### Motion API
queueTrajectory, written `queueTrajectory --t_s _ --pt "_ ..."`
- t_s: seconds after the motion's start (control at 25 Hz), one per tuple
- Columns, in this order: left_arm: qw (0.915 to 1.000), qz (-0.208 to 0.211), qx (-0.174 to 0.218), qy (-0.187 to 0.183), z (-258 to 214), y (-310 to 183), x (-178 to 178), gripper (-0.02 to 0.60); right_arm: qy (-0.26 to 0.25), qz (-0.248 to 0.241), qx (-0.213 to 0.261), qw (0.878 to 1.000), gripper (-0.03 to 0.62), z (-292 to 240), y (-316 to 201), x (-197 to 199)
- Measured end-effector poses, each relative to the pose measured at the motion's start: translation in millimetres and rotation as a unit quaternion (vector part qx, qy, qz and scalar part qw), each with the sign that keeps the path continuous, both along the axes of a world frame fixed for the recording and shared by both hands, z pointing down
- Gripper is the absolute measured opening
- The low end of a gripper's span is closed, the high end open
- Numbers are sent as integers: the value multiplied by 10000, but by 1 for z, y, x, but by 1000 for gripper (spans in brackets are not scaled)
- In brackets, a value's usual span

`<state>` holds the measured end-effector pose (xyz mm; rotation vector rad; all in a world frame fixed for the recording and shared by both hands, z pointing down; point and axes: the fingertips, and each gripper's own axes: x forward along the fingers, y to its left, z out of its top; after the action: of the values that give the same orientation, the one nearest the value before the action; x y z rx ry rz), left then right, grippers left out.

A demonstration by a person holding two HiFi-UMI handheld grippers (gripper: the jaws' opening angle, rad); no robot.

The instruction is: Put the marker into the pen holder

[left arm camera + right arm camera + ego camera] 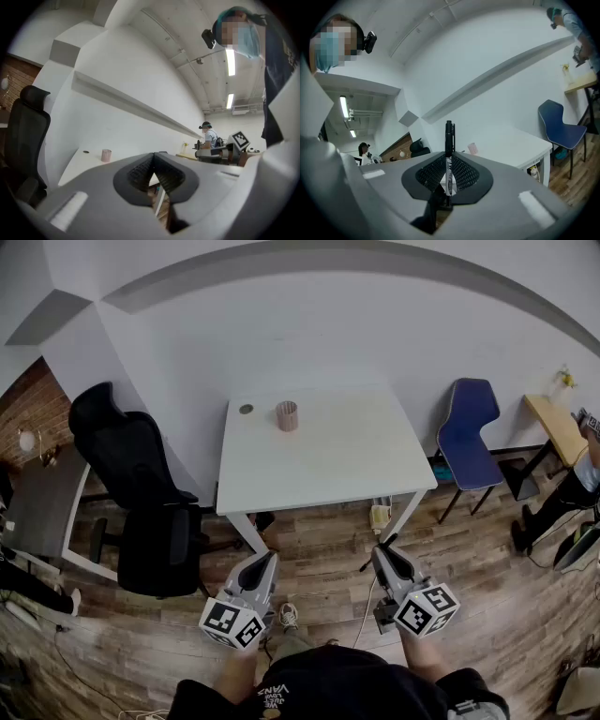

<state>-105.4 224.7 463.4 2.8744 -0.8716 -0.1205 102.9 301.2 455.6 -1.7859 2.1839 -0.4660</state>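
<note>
At the far left stands one black chair (127,451), padded, with a tall back. Next comes one white table (337,465), rectangular, smooth-topped, on slim white legs. It carries two things near its far left corner: one small dark round disc (246,410) and, just beside it, one pen holder (287,415), a pinkish upright cylinder with a ribbed or meshed wall. To the right of the table is one blue chair (469,427) with a moulded shell and thin dark legs. The floor (487,559) is wood plank.

Two grippers sit low in the head view, well short of the table, each grey with a black-and-white patterned cube at its rear. The left gripper (266,561) has its two black ridged pads meeting at the tips, with nothing between them. The right gripper (384,557) has its pads pressed on one marker (449,140). The marker is a slim stick with a black cap and clip above a white printed barrel. It stands upright between the pads, its cap rising clear above the jaw tips. It is well apart from the pen holder.
</note>
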Motion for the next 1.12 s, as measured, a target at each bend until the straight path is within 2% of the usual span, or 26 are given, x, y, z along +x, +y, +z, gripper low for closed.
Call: queueTrajectory --t_s 0.24,0.52,0.72,1.12 --pt "9999 -80 55 25 -4 15 8 52 -41 -121 66 9999 40 -6 10 4" --pt "9999 -148 48 2 0 5 10 52 -59 -124 167 9998 40 -7 -4 9" --pt "9999 -99 -40 48 7 -27 11 52 -51 -95 133 9999 41 -4 -32 6" --pt "9993 367 -117 -19 0 -122 10 52 -130 356 106 9992 40 -15 -115 -4"
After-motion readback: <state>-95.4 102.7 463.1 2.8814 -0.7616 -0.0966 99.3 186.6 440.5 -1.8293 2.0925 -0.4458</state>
